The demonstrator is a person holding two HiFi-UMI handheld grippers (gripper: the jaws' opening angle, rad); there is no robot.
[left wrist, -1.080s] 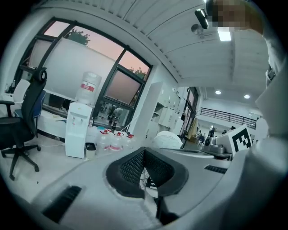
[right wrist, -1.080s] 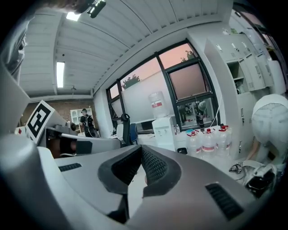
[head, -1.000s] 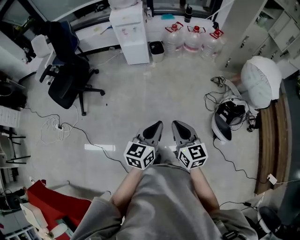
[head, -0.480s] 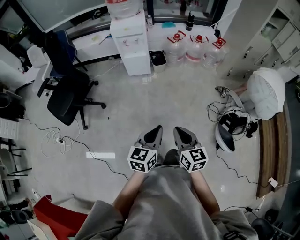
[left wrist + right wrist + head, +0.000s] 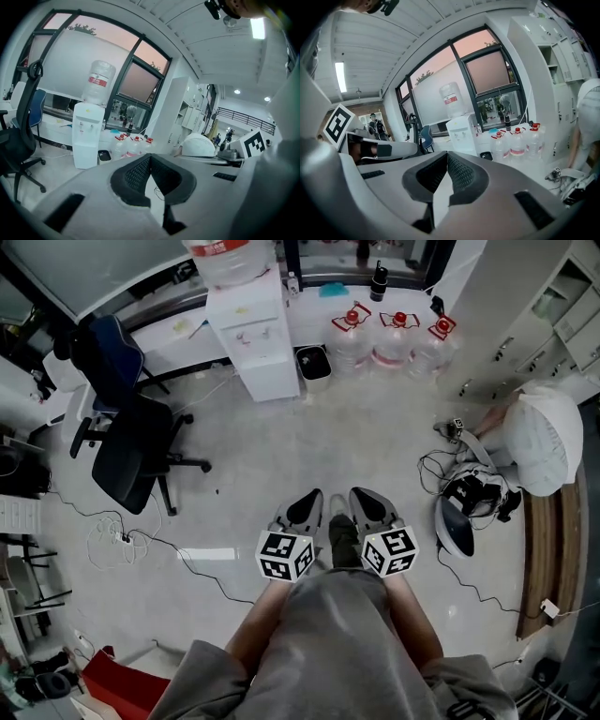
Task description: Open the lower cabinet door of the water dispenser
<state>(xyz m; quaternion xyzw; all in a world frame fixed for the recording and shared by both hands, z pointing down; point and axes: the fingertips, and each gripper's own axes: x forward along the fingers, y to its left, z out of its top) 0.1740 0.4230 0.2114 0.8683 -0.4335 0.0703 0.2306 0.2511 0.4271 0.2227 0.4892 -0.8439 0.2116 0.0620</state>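
Observation:
The white water dispenser (image 5: 251, 329) stands against the far wall with a large bottle on top. Its lower cabinet door (image 5: 269, 369) is closed. It also shows in the left gripper view as the dispenser (image 5: 87, 140) and in the right gripper view as the dispenser (image 5: 462, 135), still well away across the floor. My left gripper (image 5: 310, 499) and right gripper (image 5: 364, 496) are held side by side in front of the body, pointing towards it. Both are shut with nothing between the jaws, as the left gripper (image 5: 150, 157) and right gripper (image 5: 447, 155) show close up.
A black office chair (image 5: 131, 442) stands to the left of the dispenser. A small bin (image 5: 313, 362) and three water bottles (image 5: 398, 337) line the wall to its right. Cables (image 5: 112, 538) lie on the floor at left. A white round object (image 5: 548, 437) and gear (image 5: 461, 512) lie at right.
Both grippers have moved forward together over the floor, and the dispenser and chair now sit lower and nearer in the head view. The jaws stayed shut.

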